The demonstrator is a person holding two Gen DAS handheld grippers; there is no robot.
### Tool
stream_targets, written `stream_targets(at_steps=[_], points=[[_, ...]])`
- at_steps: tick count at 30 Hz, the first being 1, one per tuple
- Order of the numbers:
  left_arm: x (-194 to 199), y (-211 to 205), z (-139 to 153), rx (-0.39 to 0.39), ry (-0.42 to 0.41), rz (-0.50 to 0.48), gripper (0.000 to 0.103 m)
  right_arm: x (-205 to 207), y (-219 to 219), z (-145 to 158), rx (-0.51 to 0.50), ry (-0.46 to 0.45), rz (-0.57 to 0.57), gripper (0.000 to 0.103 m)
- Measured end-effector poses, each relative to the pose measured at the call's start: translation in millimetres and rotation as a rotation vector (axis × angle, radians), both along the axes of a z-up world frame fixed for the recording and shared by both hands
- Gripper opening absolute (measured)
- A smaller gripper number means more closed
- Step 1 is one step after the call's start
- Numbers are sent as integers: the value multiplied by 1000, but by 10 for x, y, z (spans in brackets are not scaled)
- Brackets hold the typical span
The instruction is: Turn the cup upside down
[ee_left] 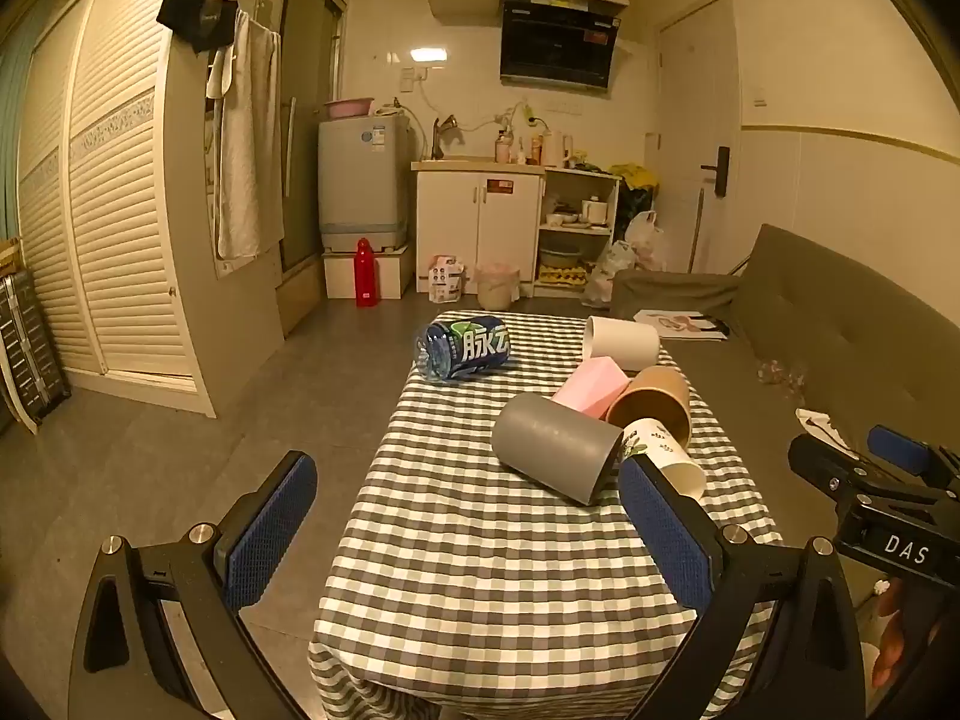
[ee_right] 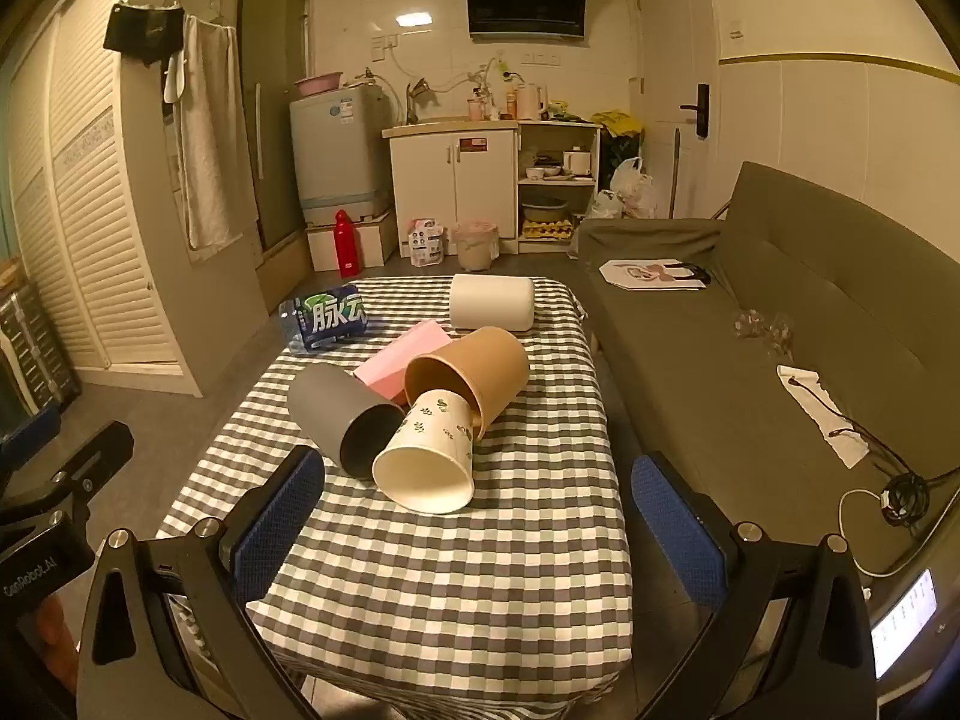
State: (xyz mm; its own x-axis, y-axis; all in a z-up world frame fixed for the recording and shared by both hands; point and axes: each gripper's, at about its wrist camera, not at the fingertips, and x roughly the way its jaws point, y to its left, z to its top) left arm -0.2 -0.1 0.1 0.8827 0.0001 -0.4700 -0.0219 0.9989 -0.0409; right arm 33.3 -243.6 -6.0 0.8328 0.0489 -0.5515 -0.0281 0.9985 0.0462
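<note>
Your left claw (ee_left: 468, 534) and right claw (ee_right: 477, 531) both stand spread wide, grasping nothing, above the near end of the checked table (ee_right: 456, 588). Ahead, the leaf-print paper cup (ee_right: 429, 459) lies on its side, base tucked into the brown cup (ee_right: 474, 375), touching the grey cup (ee_right: 336, 411).

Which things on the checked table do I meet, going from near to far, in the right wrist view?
White leaf-print paper cup → grey cup → brown paper cup → pink block → blue bottle pack, white cup.
</note>
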Motion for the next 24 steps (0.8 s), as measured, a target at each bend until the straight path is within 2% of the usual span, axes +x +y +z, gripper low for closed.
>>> stream_targets(at_steps=[24], points=[[-19,-5,16,-4,5,-2,103,-22,56,-4,-6,-7,16,103]])
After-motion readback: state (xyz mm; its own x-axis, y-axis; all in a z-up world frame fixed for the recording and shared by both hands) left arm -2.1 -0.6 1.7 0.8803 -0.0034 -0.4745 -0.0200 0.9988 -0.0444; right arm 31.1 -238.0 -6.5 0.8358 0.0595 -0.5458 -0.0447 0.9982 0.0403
